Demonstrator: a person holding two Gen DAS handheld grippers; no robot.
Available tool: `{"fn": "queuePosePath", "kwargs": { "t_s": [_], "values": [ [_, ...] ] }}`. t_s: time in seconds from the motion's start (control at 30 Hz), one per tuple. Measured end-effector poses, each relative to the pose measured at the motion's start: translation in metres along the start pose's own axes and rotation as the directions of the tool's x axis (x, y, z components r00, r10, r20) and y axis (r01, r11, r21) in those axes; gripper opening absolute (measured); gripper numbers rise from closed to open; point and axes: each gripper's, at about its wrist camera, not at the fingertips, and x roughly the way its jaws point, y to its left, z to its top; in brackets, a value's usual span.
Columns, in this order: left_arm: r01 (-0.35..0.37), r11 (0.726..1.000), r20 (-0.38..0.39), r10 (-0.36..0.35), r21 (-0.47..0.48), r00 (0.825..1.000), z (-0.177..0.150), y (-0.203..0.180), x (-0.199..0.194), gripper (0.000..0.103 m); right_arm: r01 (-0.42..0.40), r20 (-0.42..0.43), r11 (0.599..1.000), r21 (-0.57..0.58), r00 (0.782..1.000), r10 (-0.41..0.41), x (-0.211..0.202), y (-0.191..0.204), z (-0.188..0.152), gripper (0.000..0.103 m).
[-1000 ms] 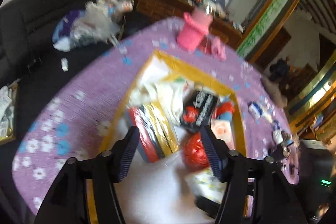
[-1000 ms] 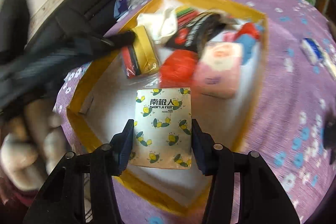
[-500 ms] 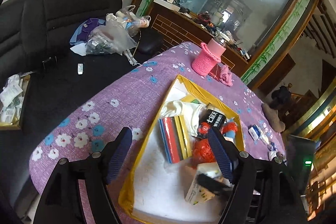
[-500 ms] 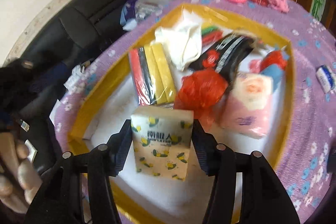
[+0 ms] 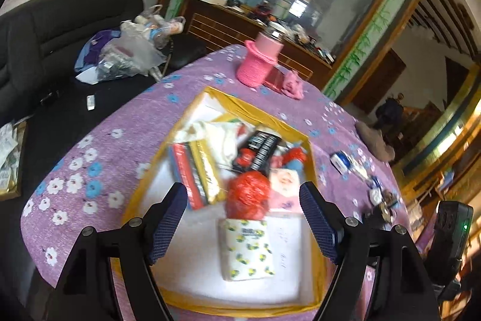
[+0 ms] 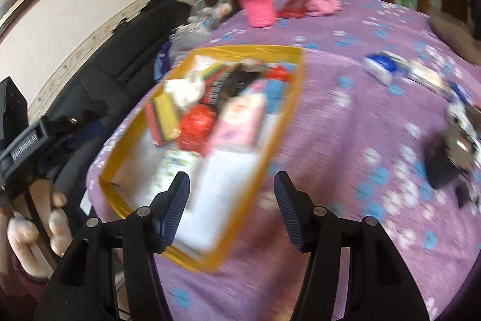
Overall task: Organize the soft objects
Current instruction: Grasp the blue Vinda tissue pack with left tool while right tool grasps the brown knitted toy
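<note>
Left wrist view
Around: pink knitted cup (image 5: 260, 62) at far tabletop (image 5: 99, 146) edge.
Tissue pack (image 5: 248, 248): white, bee print, flat in yellow-rimmed box (image 5: 312, 170).
Left tool (image 5: 240, 218): spread, empty, just been widening.

Right wrist view
Right tool (image 6: 231, 206): spread, empty, just been widening, over box rim; blurred.

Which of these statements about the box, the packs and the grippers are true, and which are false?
1. The bee-print pack lies in the yellow box. True.
2. The right gripper holds the bee-print pack. False: its jaws are open with nothing between them.
3. The pink cup stands in the box. False: it stands on the purple cloth, beyond the box.
4. The red bag lies in the box. True.
5. The left gripper is shut. False: it is open.
</note>
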Motion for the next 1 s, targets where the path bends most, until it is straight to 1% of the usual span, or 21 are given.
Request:
{"fn": "queuePosePath", "kwargs": {
  "t_s": [0.1, 0.2, 0.3, 0.37, 0.47, 0.53, 0.6, 0.7, 0.8, 0.9, 0.97, 1.0],
  "values": [
    [0.009, 0.999, -0.017, -0.009, 0.03, 1.0, -0.003, -0.018, 0.004, 0.078, 0.033, 0.027, 0.998, 0.047, 0.999, -0.035, -0.024, -0.03, -0.011, 0.057],
    [0.034, 0.997, -0.04, -0.032, 0.066, 0.999, -0.006, -0.042, 0.012, 0.078, 0.074, 0.077, 0.99, 0.116, 0.994, -0.083, -0.054, -0.065, -0.016, 0.057],
    [0.065, 0.992, -0.062, -0.059, 0.11, 0.996, -0.009, -0.072, 0.02, 0.079, 0.121, 0.125, 0.976, 0.183, 0.981, -0.145, -0.084, -0.099, -0.015, 0.057],
    [0.084, 0.988, -0.074, -0.075, 0.132, 0.994, -0.011, -0.089, 0.026, 0.08, 0.152, 0.154, 0.959, 0.24, 0.969, -0.193, -0.105, -0.125, -0.011, 0.057],
    [0.125, 0.977, -0.118, -0.106, 0.175, 0.987, -0.019, -0.116, 0.041, 0.081, 0.176, 0.172, 0.938, 0.297, 0.957, -0.234, -0.124, -0.152, 0.0, 0.057],
    [0.149, 0.969, -0.154, -0.12, 0.195, 0.981, -0.024, -0.13, 0.052, 0.081, 0.195, 0.161, 0.924, 0.329, 0.953, -0.258, -0.13, -0.168, 0.013, 0.057],
    [0.166, 0.961, -0.189, -0.125, 0.219, 0.974, -0.029, -0.142, 0.063, 0.081, 0.193, 0.153, 0.919, 0.343, 0.954, -0.257, -0.129, -0.179, 0.024, 0.057],
    [0.176, 0.951, -0.219, -0.121, 0.255, 0.968, -0.028, -0.157, 0.076, 0.081, 0.205, 0.132, 0.909, 0.363, 0.954, -0.268, -0.126, -0.193, 0.036, 0.057],
    [0.158, 0.941, -0.208, -0.097, 0.298, 0.973, -0.01, -0.169, 0.091, 0.081, 0.214, 0.105, 0.889, 0.404, 0.955, -0.277, -0.121, -0.209, 0.043, 0.057],
    [0.124, 0.937, -0.203, -0.059, 0.325, 0.977, 0.011, -0.182, 0.115, 0.081, 0.213, 0.098, 0.872, 0.44, 0.954, -0.282, -0.116, -0.223, 0.045, 0.057],
    [0.132, 0.936, -0.222, -0.06, 0.326, 0.973, 0.022, -0.19, 0.136, 0.082, 0.223, 0.091, 0.86, 0.46, 0.951, -0.295, -0.113, -0.231, 0.045, 0.057],
    [0.129, 0.938, -0.24, -0.051, 0.323, 0.97, 0.031, -0.195, 0.154, 0.082, 0.23, 0.083, 0.85, 0.473, 0.949, -0.303, -0.11, -0.237, 0.045, 0.057]
  ]
}}
